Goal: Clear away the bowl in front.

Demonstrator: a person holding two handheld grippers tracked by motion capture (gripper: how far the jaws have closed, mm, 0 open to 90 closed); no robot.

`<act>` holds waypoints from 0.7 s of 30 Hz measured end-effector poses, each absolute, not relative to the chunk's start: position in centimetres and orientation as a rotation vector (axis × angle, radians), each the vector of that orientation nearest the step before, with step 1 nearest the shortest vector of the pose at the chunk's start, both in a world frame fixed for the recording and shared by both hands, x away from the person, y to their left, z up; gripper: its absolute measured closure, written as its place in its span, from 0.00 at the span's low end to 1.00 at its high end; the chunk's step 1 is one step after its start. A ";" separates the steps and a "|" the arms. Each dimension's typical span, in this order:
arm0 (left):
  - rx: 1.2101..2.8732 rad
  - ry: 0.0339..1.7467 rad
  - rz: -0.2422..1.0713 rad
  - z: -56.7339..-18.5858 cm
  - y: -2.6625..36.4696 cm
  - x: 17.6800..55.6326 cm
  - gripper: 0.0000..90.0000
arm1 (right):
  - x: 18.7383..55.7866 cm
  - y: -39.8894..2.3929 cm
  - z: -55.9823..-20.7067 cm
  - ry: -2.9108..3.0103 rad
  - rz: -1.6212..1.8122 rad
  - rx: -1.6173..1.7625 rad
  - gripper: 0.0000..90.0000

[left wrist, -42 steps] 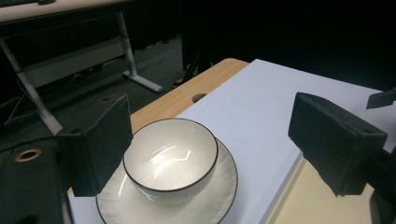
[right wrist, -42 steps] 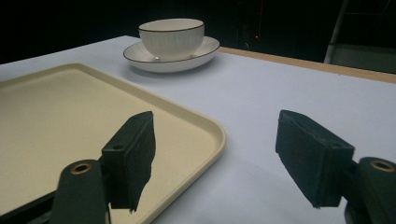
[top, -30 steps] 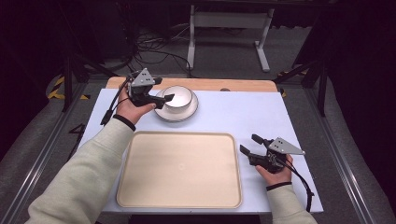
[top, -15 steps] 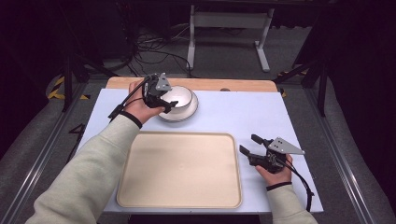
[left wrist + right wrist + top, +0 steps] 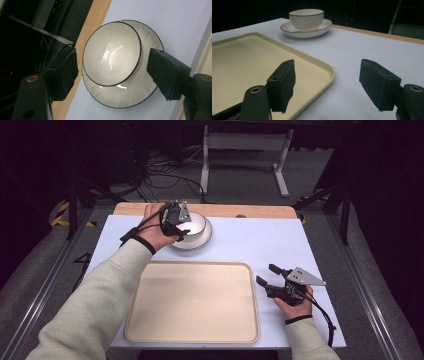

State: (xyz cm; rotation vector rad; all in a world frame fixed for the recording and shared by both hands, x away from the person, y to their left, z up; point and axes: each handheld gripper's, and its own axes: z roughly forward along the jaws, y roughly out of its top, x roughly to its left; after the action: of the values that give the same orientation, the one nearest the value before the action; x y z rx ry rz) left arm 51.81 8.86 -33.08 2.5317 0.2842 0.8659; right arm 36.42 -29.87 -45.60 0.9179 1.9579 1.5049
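Beside the tray:
right gripper (image 5: 266, 275): rested on the white table (image 5: 260, 242) just off the tray's right edge, jaws wide apart, nothing between them; same spot as a second ago.
tray (image 5: 192, 302): cream, bare, flat on the table nearest the person.
Beyond the tray:
left gripper (image 5: 181, 226): a second ago it sat left of the bowl; it had since slid across over the bowl, pointing down at it.
left jaws: had just been closing a little, with the bowl between them; pads (image 5: 63, 72) stood off the rim on both sides, no grip yet.
bowl (image 5: 112, 53): upright on its saucer (image 5: 140, 87), past the tray's far edge, unmoved.
judgement: gripper lined up; next likely a drop and squeeze on the bowl, then a carry to the tray.
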 end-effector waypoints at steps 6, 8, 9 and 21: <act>2.592 0.236 0.808 -33.0 8.5 52.6 0.37 | 36.4 -29.9 -45.6 1.958 1.506 0.920 0.34; 2.611 0.218 0.799 -33.1 8.4 53.0 0.38 | 36.4 -29.9 -45.6 1.959 1.503 0.925 0.34; 2.620 0.218 0.795 -33.2 8.4 53.2 0.38 | 36.4 -29.9 -45.6 1.959 1.503 0.925 0.34; 2.693 0.150 0.743 -34.5 7.3 54.4 0.39 | 36.5 -29.9 -45.6 1.966 1.510 0.922 0.35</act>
State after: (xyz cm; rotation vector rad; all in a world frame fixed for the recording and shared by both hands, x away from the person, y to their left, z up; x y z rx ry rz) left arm 54.44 7.31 -34.46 2.6930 0.1504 0.7428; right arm 36.46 -29.89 -45.59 0.9224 1.9662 1.5099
